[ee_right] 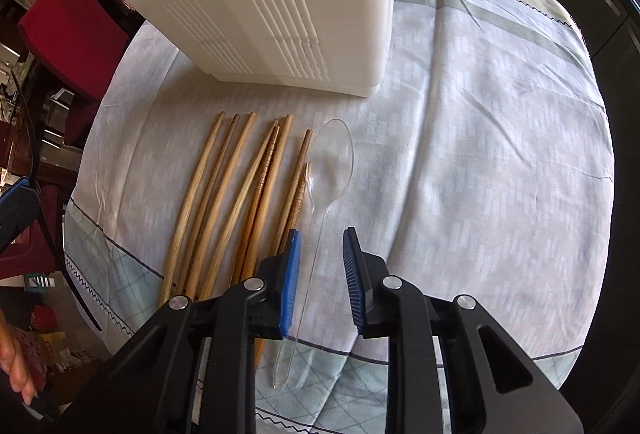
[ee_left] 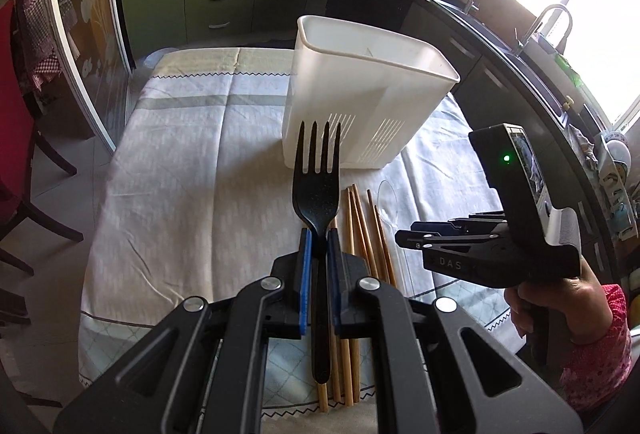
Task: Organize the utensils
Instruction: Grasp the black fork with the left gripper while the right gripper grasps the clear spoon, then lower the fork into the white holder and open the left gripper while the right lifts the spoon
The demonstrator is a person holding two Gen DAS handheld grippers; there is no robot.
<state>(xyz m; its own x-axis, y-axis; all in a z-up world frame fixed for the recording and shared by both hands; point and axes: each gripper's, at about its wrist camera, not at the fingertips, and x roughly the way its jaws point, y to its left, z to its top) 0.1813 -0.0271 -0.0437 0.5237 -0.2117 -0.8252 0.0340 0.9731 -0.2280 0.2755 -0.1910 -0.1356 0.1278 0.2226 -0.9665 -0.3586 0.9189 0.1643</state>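
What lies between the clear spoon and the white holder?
Only bare tablecloth: in the right wrist view the clear spoon stops short of the white holder, with the chopsticks off to its side.

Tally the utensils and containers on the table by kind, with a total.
Black fork, held in the left gripper: 1
Wooden chopsticks: 7, though they overlap, so the count is approximate
Clear plastic spoon, between the open fingers of the right gripper: 1
White slotted holder: 1
Total: 10
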